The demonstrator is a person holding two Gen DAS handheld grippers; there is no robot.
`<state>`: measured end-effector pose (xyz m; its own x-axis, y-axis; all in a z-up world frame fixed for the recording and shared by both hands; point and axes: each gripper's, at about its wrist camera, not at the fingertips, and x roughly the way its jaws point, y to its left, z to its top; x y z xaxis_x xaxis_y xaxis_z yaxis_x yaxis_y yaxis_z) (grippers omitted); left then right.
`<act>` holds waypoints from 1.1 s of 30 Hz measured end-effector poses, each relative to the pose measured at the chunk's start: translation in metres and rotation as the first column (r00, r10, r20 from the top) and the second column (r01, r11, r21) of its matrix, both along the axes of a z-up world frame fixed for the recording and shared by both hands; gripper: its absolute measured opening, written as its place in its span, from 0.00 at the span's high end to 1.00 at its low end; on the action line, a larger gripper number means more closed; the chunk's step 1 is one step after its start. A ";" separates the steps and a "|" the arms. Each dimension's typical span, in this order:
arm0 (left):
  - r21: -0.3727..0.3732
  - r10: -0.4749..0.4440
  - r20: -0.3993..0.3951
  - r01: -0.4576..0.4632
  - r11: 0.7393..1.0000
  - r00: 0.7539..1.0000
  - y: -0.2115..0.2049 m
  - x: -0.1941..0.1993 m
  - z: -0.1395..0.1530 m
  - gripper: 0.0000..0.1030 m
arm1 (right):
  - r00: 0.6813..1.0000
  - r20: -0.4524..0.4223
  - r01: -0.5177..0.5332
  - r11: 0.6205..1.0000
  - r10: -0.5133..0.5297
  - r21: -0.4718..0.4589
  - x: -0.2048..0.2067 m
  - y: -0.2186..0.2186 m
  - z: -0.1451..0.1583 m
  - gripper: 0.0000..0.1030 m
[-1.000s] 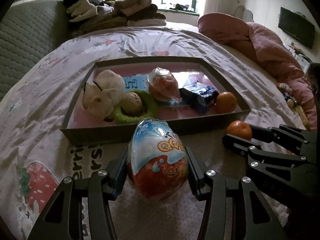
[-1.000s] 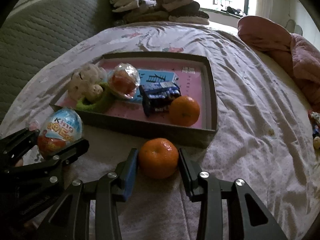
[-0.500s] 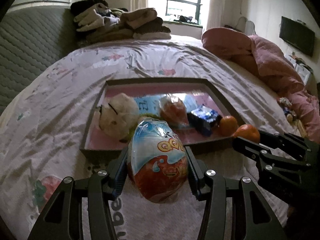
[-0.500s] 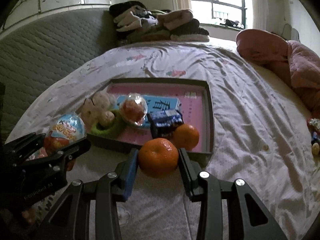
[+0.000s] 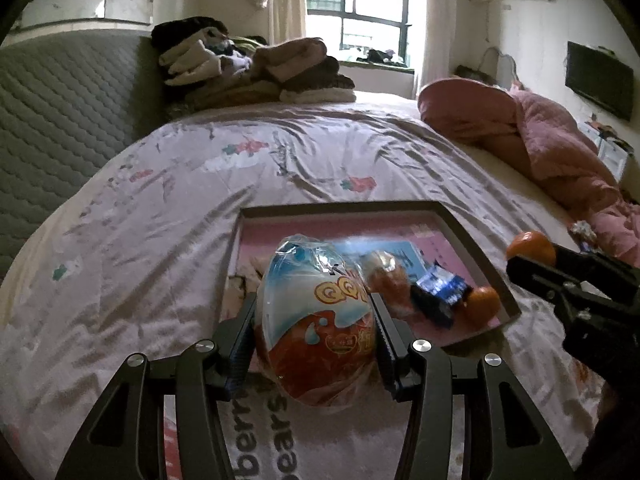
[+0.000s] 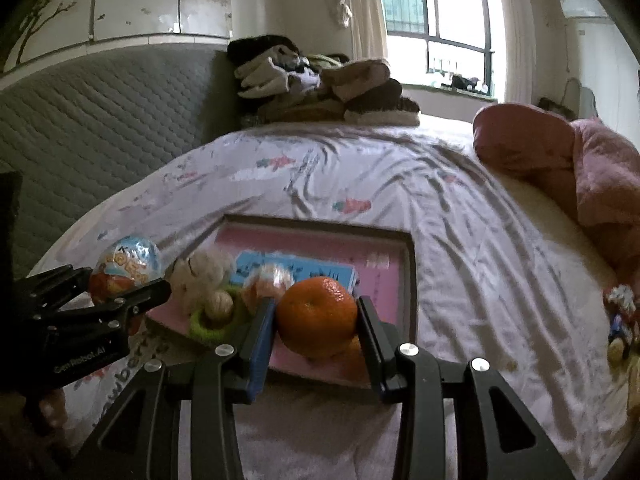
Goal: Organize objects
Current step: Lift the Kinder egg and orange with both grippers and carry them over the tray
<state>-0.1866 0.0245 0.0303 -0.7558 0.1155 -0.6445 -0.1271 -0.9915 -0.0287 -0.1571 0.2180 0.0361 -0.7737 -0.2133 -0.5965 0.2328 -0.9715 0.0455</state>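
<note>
Foil-wrapped, a blue and red egg is being gripped between the pads of the left gripper at lower centre of the left view. An orange is being clamped in the right gripper at lower centre of the right view. Behind both, a tray on the bedsheet is being seen mid-frame, with a plush toy in it.

The tray is crowded on its near side; its far pink part is bare. The bed around it lies open.
</note>
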 end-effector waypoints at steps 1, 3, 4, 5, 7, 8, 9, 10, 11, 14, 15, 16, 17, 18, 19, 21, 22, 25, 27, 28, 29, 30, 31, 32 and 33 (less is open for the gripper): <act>-0.002 0.002 -0.003 -0.002 1.000 1.000 -0.003 -0.003 0.003 0.48 | 1.000 -0.006 -0.001 1.000 0.001 -0.002 -0.001 0.000 0.002 0.61; 0.000 0.006 -0.011 -0.006 1.000 1.000 -0.006 -0.007 0.006 0.48 | 1.000 -0.017 -0.002 1.000 0.002 0.000 -0.002 -0.001 0.004 0.61; -0.001 0.010 -0.014 -0.010 1.000 1.000 -0.009 -0.010 0.008 0.48 | 1.000 -0.020 -0.001 1.000 0.001 0.002 -0.003 -0.002 0.005 0.61; -0.004 0.013 -0.021 -0.013 1.000 1.000 -0.012 -0.014 0.011 0.48 | 1.000 -0.020 0.000 1.000 0.001 0.002 -0.005 -0.002 0.006 0.61; -0.019 0.025 -0.035 -0.025 1.000 0.999 -0.016 -0.020 0.014 0.48 | 1.000 -0.019 -0.003 1.000 0.003 0.002 -0.009 -0.003 0.007 0.61; -0.022 0.030 -0.040 -0.031 0.999 0.999 -0.018 -0.021 0.016 0.48 | 1.000 -0.020 -0.005 1.000 0.005 0.008 -0.013 -0.005 0.007 0.61; -0.022 0.037 -0.045 -0.038 0.999 0.998 -0.022 -0.024 0.018 0.48 | 1.000 -0.023 -0.006 1.000 0.006 0.011 -0.015 -0.006 0.008 0.61; -0.018 0.045 -0.047 -0.046 0.999 0.998 -0.027 -0.026 0.019 0.48 | 1.000 -0.027 -0.007 1.000 0.007 0.011 -0.016 -0.008 0.009 0.61; -0.013 0.052 -0.045 -0.053 0.999 0.998 -0.032 -0.029 0.020 0.48 | 1.000 -0.030 -0.011 1.000 0.011 0.010 -0.019 -0.009 0.010 0.61; -0.004 0.073 -0.048 -0.073 0.997 0.996 -0.045 -0.034 0.023 0.48 | 0.999 -0.039 -0.022 1.000 0.022 0.008 -0.026 -0.014 0.013 0.61; -0.002 0.078 -0.049 -0.078 0.997 0.996 -0.048 -0.037 0.024 0.48 | 0.999 -0.043 -0.024 1.000 0.025 0.009 -0.029 -0.015 0.013 0.61; -0.001 0.079 -0.050 -0.079 0.997 0.996 -0.051 -0.039 0.025 0.48 | 0.999 -0.047 -0.026 1.000 0.026 0.010 -0.030 -0.017 0.014 0.61; -0.001 0.076 -0.051 -0.076 0.997 0.996 -0.051 -0.041 0.025 0.48 | 0.998 -0.051 -0.033 0.999 0.033 0.011 -0.034 -0.019 0.015 0.61; -0.004 0.073 -0.055 -0.074 0.997 0.996 -0.051 -0.042 0.026 0.48 | 0.998 -0.057 -0.035 0.999 0.036 0.011 -0.036 -0.021 0.016 0.61; -0.008 0.074 -0.061 -0.074 0.997 0.995 -0.052 -0.043 0.026 0.48 | 0.998 -0.060 -0.037 0.999 0.037 0.013 -0.038 -0.023 0.017 0.61; -0.006 0.067 -0.064 -0.068 0.998 0.996 -0.052 -0.045 0.026 0.48 | 0.997 -0.071 -0.041 0.999 0.042 0.021 -0.041 -0.027 0.019 0.61; -0.005 0.068 -0.063 -0.068 0.998 0.996 -0.053 -0.046 0.026 0.48 | 0.996 -0.074 -0.042 0.999 0.044 0.023 -0.043 -0.028 0.019 0.61; -0.013 0.069 -0.052 -0.070 0.997 0.996 -0.054 -0.049 0.020 0.48 | 0.996 -0.070 -0.051 0.998 0.053 0.033 -0.043 -0.033 0.014 0.61; -0.010 0.069 -0.033 -0.070 0.998 0.997 -0.054 -0.051 0.015 0.48 | 0.997 -0.049 -0.061 0.997 0.063 0.048 -0.044 -0.036 0.008 0.61; -0.011 0.068 -0.028 -0.068 0.998 0.997 -0.053 -0.052 0.012 0.48 | 0.997 -0.042 -0.060 0.997 0.062 0.056 -0.044 -0.038 0.004 0.61; -0.015 0.067 -0.026 -0.067 0.998 0.997 -0.052 -0.052 0.010 0.48 | 0.997 -0.032 -0.063 0.996 0.065 0.061 -0.044 -0.039 0.000 0.61; -0.018 0.068 -0.022 -0.068 0.998 0.997 -0.051 -0.052 0.007 0.48 | 0.998 -0.023 -0.063 0.996 0.065 0.064 -0.045 -0.040 -0.003 0.61; -0.017 0.062 -0.011 -0.062 0.998 0.998 -0.050 -0.053 0.004 0.48 | 0.998 -0.015 -0.061 0.996 0.063 0.067 -0.045 -0.041 -0.006 0.61; -0.017 0.061 -0.007 -0.061 0.998 0.998 -0.049 -0.053 0.001 0.48 | 0.998 -0.008 -0.064 0.996 0.064 0.068 -0.044 -0.042 -0.009 0.61; -0.019 0.061 -0.001 -0.061 0.998 0.998 -0.048 -0.053 -0.002 0.48 | 0.998 -0.005 -0.064 0.996 0.065 0.069 -0.044 -0.042 -0.012 0.61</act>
<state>-0.2399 -0.0239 0.0285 -0.7614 0.0571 -0.6458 -0.0664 -0.9977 -0.0100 -0.2010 0.1758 0.0243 -0.7641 -0.2220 -0.6057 0.2953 -0.9551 -0.0225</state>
